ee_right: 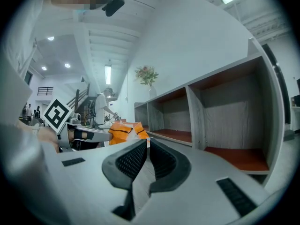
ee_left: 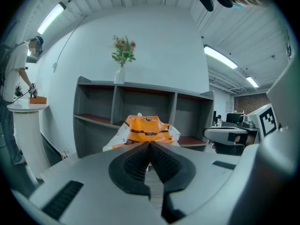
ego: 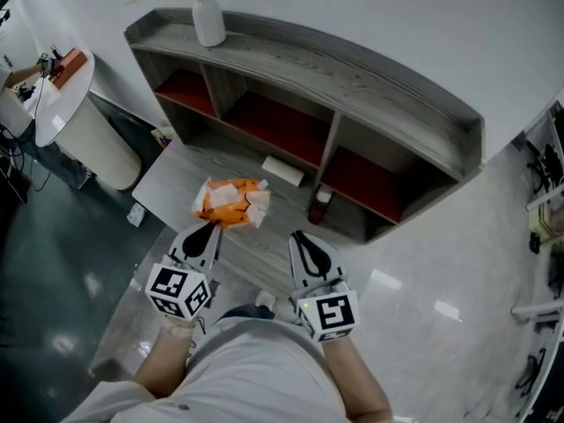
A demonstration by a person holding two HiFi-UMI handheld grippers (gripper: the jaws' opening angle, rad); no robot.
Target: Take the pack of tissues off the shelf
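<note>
The pack of tissues (ego: pixel 231 203) is orange and white, crinkled plastic. It hangs in front of the grey shelf (ego: pixel 291 60), clear of its compartments, with my left gripper (ego: pixel 214 225) shut on its near edge. In the left gripper view the pack (ee_left: pixel 145 129) sits just beyond my left gripper (ee_left: pixel 149 144), whose jaws pinch it at the tips. My right gripper (ego: pixel 298 236) is to the right of the pack, shut with nothing in it. In the right gripper view my right gripper (ee_right: pixel 148 142) has its pads together, and the pack (ee_right: pixel 123 129) shows off to the left.
The shelf has red-brown compartment floors and a white vase with flowers (ego: pixel 208 20) on top. On the low grey platform before it lie a white box (ego: pixel 283 171) and a dark bottle (ego: pixel 320 204). A white round table (ego: pixel 70 104) and a person (ee_left: pixel 18 69) are at the left.
</note>
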